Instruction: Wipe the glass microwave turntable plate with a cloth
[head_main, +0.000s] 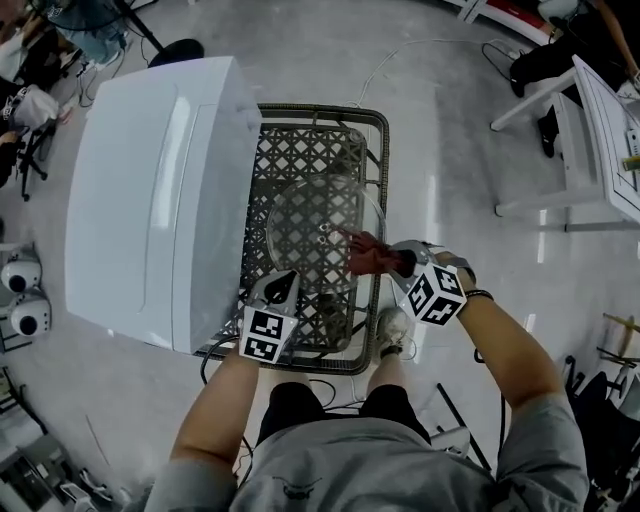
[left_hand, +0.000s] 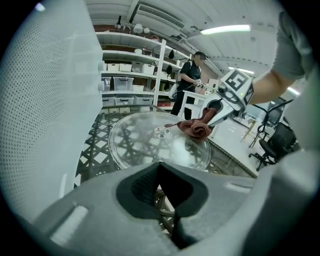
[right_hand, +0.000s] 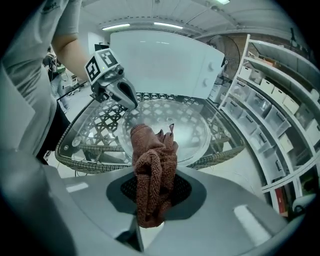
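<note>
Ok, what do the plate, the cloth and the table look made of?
The plate: clear glossy glass; the lattice shows through. The cloth: reddish-brown looped terry, perhaps microfibre, matte. The table: woven wicker-like rim and lattice, apparently under a glass top that reflects light.

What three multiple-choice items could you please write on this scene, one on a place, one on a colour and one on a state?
1. Where does the glass turntable plate lie?
A. On the lattice table beside the microwave
B. Inside the microwave
C. On the floor

2. What colour is the cloth?
A. White
B. Reddish brown
C. Blue

3. What state is the right claw in?
A. Open and empty
B. Shut on nothing
C. Shut on the cloth

Answers:
1 A: the head view shows the plate flat on the table top, next to the white microwave.
2 B: the right gripper view shows reddish-brown terry fabric.
3 C: in that same view the cloth is pinched between the jaws and bunches out over the plate.
</note>
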